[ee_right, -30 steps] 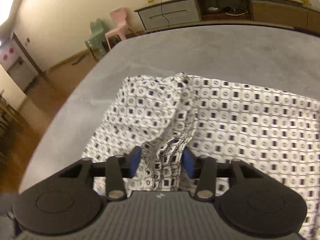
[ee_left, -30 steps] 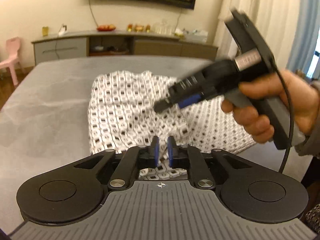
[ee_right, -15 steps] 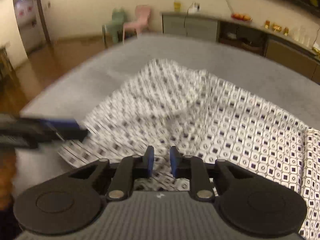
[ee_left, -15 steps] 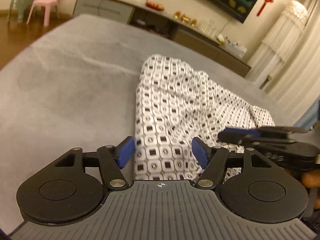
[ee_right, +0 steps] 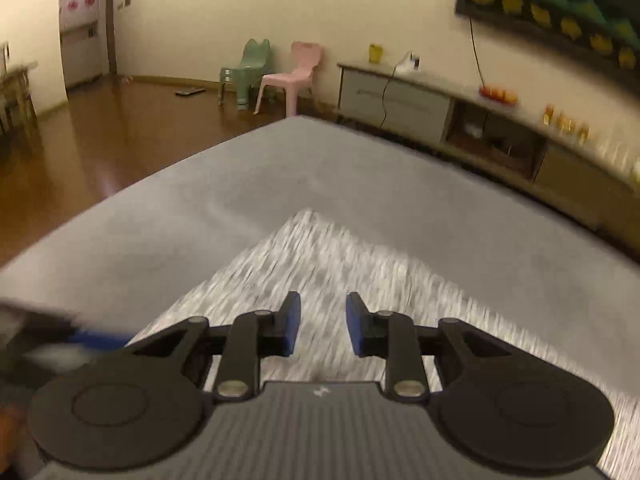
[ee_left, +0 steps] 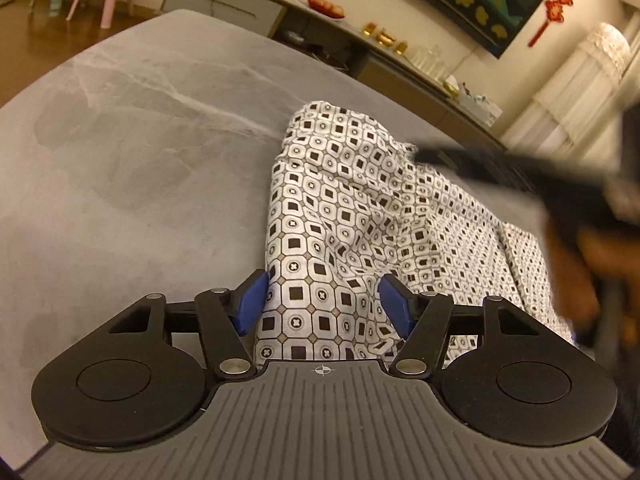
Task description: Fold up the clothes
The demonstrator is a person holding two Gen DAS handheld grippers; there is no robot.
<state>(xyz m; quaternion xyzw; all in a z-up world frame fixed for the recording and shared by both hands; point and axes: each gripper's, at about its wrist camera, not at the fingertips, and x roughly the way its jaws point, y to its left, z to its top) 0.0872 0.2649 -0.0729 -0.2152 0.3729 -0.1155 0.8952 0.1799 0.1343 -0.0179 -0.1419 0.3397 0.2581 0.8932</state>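
Patterned garment (ee_left: 344,216), white with dark squares and rings, lies rumpled on the grey bed cover (ee_left: 140,168), right of centre in the left wrist view, its near edge running under the tool. Going left to right in that view, we see bare grey cover, then the left gripper (ee_left: 323,300), blue pads spread wide, nothing between them but the cloth lying below; whether the pads touch the cloth we cannot tell. Further right we see the right gripper (ee_left: 480,164), blurred and dark, held in a hand (ee_left: 580,264) above the garment's far side.

In the right wrist view we see, at far left, a blurred blue-tipped bit of the left gripper (ee_right: 96,338). In the centre, the right gripper (ee_right: 323,328) has its jaws apart and is gripping nothing. The garment (ee_right: 328,256) below is smeared by motion blur. Behind it are a green chair (ee_right: 248,72), a pink chair (ee_right: 296,76) and a long sideboard (ee_right: 400,100).
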